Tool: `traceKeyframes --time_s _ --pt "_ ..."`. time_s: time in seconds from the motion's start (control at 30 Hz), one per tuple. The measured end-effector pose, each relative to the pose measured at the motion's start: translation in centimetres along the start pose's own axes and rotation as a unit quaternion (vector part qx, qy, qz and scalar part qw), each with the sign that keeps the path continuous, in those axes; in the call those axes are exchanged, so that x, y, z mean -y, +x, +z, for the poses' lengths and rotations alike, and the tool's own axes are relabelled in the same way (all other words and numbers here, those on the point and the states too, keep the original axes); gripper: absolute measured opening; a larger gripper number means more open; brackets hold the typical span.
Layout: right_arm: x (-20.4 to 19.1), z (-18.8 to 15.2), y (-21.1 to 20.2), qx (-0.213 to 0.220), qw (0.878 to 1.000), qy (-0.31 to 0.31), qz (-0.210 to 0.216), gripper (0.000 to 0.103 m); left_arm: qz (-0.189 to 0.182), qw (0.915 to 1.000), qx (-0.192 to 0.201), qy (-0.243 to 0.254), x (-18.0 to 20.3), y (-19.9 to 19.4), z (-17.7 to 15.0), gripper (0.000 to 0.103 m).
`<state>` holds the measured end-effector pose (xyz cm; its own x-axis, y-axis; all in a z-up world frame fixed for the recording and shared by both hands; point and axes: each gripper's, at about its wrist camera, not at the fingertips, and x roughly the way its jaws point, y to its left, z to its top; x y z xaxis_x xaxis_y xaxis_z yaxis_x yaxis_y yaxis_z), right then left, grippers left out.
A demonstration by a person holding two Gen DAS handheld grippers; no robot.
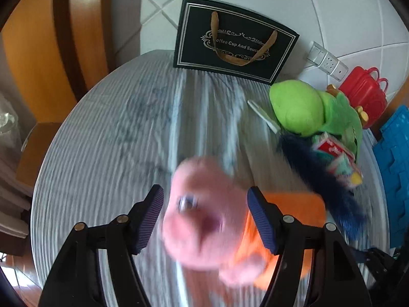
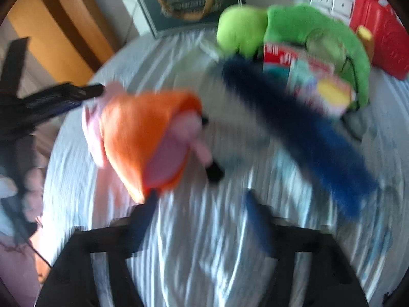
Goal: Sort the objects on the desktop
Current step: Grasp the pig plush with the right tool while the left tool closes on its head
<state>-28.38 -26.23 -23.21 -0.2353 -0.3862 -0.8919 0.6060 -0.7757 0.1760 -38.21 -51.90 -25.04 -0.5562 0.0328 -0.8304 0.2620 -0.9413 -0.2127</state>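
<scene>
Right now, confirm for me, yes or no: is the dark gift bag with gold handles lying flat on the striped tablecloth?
No. In the left wrist view the dark gift bag with gold handles stands upright at the back of the striped tablecloth, against the white tiled wall.

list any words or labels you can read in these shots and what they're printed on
"Coffee Cup And Sauc": gold lettering on the black gift bag at the table's far edge; a handle covers the end of the last word.
White lettering on the red packet beside the green plush: too blurred to read.
The same bag's print in the right wrist view: blurred, unreadable.
No other text is visible.
</scene>
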Motion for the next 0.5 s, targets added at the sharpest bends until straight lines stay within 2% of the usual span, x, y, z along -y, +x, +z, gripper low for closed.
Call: traceKeyframes --time_s 0.07,0.13,0.17,0.3,0.4,0.5 --pt "-0.5 1.6 -0.4 0.018 1.000 0.006 -0.001 0.085 -0.003 0.9996 -0.027 0.012 0.3 2.0 1.4 0.068" --pt "-1.0 3.0 -0.1 0.027 0.999 0.020 0.000 0.085 0.020 0.9956 -0.087 0.027 0.8 5.4 1.8 0.069" --pt "-1.2 3.8 0.4 0.028 0.999 0.027 -0.003 0.085 0.027 0.9941 -0.101 0.029 0.7 6.1 1.4 0.069" --pt "-3.0 4.8 2.0 0.020 0.999 0.034 -0.021 0.085 -0.007 0.9969 -0.078 0.006 -0.6 3.1 -1.3 0.069" --pt "-3.2 4.6 1.8 0.023 0.999 0.046 0.011 0.085 -0.005 0.9988 -0.044 0.024 -1.0 -0.9 -4.5 0.070" --pt "-4.5 4.1 2.5 0.001 1.000 0.017 0.022 0.084 -0.004 0.9993 -0.030 0.021 -1.8 -4.0 -7.3 0.069"
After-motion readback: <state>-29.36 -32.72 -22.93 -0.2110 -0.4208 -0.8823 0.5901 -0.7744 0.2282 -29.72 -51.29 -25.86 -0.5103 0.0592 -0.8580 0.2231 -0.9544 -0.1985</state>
